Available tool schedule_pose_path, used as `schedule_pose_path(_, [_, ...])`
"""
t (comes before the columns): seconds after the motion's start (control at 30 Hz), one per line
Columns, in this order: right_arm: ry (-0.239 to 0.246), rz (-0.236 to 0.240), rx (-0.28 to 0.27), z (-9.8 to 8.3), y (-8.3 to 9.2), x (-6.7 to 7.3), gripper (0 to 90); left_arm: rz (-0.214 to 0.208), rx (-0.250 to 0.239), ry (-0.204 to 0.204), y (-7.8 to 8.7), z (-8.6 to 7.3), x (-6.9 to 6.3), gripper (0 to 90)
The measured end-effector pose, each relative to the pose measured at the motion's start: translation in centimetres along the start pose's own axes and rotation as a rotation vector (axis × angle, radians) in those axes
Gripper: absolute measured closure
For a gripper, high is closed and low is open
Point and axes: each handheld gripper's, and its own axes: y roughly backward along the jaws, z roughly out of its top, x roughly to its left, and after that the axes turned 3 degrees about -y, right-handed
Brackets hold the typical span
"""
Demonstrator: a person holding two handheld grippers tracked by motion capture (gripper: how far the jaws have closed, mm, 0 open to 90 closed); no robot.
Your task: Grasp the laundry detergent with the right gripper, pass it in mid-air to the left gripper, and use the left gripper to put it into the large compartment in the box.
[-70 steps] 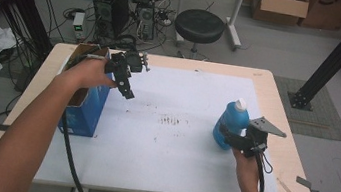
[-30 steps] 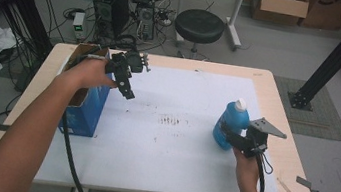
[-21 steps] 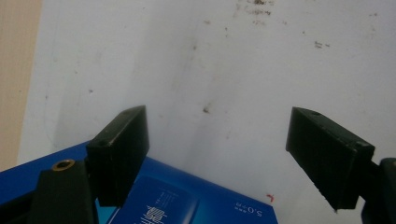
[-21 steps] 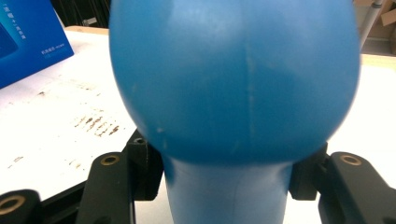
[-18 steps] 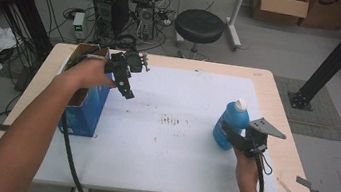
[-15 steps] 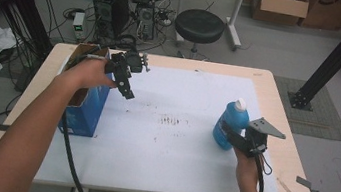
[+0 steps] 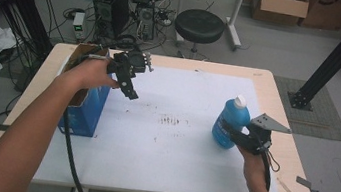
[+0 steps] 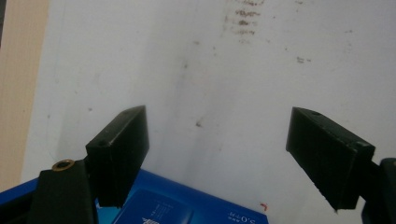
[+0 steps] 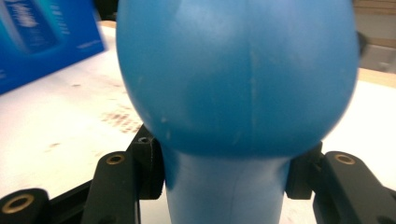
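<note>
A blue plastic bottle (image 7: 232, 120) with a white cap stands at the right of the white sheet. My right gripper (image 7: 228, 133) comes at it level from the near side. Its jaws have just been closing, and they are now shut on the bottle's narrow lower part (image 9: 224, 186), with a pad pressed on each side. At the left, my left gripper (image 7: 131, 93) hangs open and empty above the sheet. Just below its jaws (image 8: 217, 154) is the edge of an open blue carton (image 8: 187, 210). That carton (image 7: 83, 109) stands at the table's left side.
A white sheet (image 7: 166, 146) with dark smudges in the middle covers most of the wooden table (image 7: 262, 74). A black stool (image 7: 199, 25) and computer gear (image 7: 121, 3) stand beyond the far edge. A black post (image 7: 336, 53) rises at the right. The blue carton (image 9: 42, 37) lies past the bottle.
Both hands and the bottle stay where they were. The right gripper's jaws sit a little tighter against the bottle.
</note>
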Motion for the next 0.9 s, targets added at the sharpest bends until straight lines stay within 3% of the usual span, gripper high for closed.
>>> schedule_pose_path(0.23, [0.068, 0.188, 0.011, 1.7, 0.5, -0.8, 45.0, -0.006, -0.011, -0.056, 0.5, 0.9, -1.5, 21.9])
schedule_pose_path(0.4, [0.112, 0.350, 0.021, 2.3, 0.6, -1.4, 44.9, -0.015, -0.020, -0.093, 1.1, 1.6, -2.7, 21.8])
schedule_pose_path(0.67, [0.215, 0.575, 0.092, 3.0, 0.0, -0.6, 44.9, -0.036, -0.020, -0.152, 2.1, 2.4, -4.3, 21.9])
schedule_pose_path(0.9, [0.280, 0.700, 0.152, 3.2, -1.1, 0.7, 44.9, -0.077, -0.015, -0.187, 3.0, 3.2, -5.5, 21.4])
